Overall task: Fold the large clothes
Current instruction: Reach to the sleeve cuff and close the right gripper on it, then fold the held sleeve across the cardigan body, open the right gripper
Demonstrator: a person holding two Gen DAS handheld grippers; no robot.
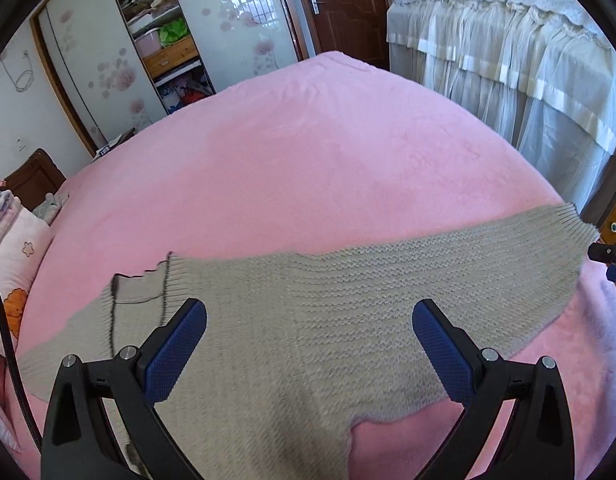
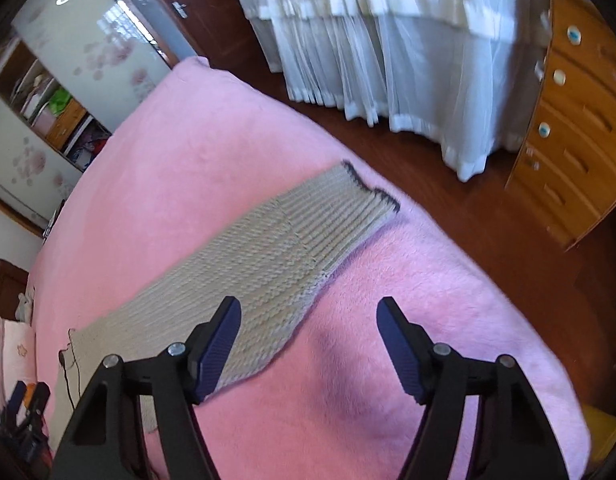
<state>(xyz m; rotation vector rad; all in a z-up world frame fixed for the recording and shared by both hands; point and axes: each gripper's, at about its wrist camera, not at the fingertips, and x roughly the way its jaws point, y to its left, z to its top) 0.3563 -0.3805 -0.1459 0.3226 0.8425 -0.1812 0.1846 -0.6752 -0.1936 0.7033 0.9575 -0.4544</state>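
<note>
A beige knit sweater (image 1: 308, 320) lies flat on the pink bed (image 1: 287, 168). Its dark-edged collar (image 1: 147, 288) is at the left and one sleeve stretches right to a ribbed cuff (image 1: 556, 228). My left gripper (image 1: 310, 320) is open and empty, hovering above the sweater's body. In the right wrist view the sleeve (image 2: 267, 264) runs diagonally to its dark-trimmed cuff (image 2: 364, 196) near the bed's edge. My right gripper (image 2: 308, 320) is open and empty above the sleeve's lower edge and the pink blanket (image 2: 388, 280); its left finger (image 2: 217, 348) overlaps the sleeve.
Pillows (image 1: 11, 256) lie at the bed's left end. A wardrobe with open shelves (image 1: 159, 28) and a brown door (image 1: 344, 4) stand beyond the bed. A second bed with a white frilled skirt (image 2: 388, 60) and a wooden dresser (image 2: 576, 128) stand across the wooden floor.
</note>
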